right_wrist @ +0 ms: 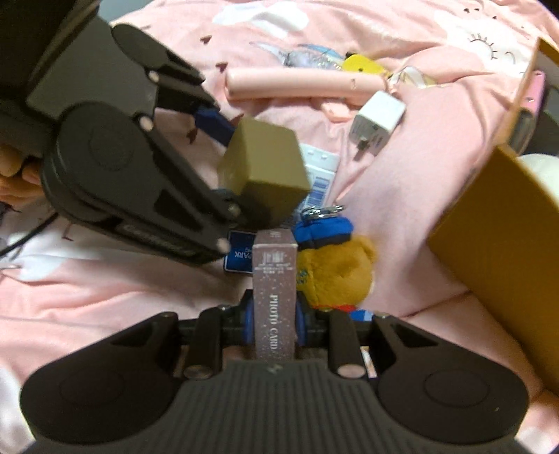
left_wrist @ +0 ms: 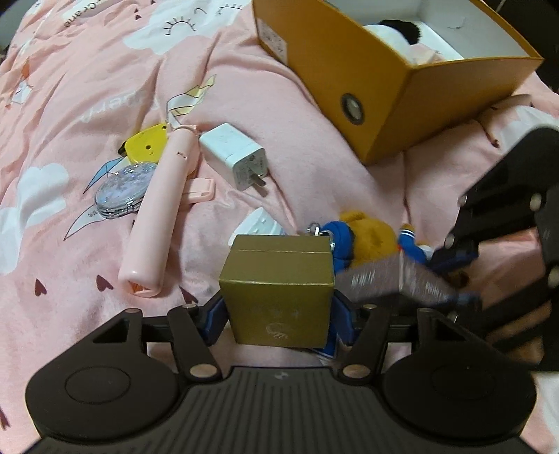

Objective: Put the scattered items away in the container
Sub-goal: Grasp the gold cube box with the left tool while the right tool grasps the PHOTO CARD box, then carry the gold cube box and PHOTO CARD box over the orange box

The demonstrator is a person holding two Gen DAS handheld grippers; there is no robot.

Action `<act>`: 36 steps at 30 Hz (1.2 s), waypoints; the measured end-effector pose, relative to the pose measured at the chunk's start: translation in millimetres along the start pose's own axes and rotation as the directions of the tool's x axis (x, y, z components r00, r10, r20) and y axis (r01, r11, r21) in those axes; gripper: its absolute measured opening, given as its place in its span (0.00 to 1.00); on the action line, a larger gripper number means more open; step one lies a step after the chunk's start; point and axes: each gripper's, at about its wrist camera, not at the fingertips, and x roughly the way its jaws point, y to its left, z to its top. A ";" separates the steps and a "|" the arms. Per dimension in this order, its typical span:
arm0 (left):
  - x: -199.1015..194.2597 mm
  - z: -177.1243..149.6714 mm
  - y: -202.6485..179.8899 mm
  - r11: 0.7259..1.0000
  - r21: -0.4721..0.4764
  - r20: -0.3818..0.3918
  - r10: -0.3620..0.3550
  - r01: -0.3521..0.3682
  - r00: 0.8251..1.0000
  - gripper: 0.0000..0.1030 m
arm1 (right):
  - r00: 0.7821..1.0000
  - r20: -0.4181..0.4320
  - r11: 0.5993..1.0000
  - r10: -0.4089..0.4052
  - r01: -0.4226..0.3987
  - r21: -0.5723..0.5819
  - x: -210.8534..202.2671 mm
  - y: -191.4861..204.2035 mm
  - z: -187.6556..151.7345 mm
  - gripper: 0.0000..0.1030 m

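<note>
My left gripper (left_wrist: pixel 277 323) is shut on a gold cube box (left_wrist: pixel 277 290), held above the pink bedcover; the box also shows in the right wrist view (right_wrist: pixel 265 167). My right gripper (right_wrist: pixel 274 324) is shut on a glittery grey "PHOTO CARD" box (right_wrist: pixel 274 290), which appears blurred in the left wrist view (left_wrist: pixel 394 277). A teddy-bear keychain (right_wrist: pixel 332 269) in a blue cap lies just beyond both grippers. The orange container (left_wrist: pixel 391 87) stands at the upper right with a black-and-white plush (left_wrist: pixel 398 29) inside.
On the bedcover lie a pink tube (left_wrist: pixel 160 206), a white charger (left_wrist: pixel 236 155), a yellow tag (left_wrist: pixel 146 143), a glittery oval case (left_wrist: pixel 122 190), a white barcode packet (right_wrist: pixel 319 178) and a blue card (right_wrist: pixel 239 256). The container wall (right_wrist: pixel 506 241) is close on the right.
</note>
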 end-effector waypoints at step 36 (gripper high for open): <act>-48.6 194.8 -40.2 0.986 0.153 0.201 -0.093 0.063 0.975 0.67 | 0.958 0.099 0.804 -0.269 0.167 0.571 -92.0 -242.4 90.0 0.24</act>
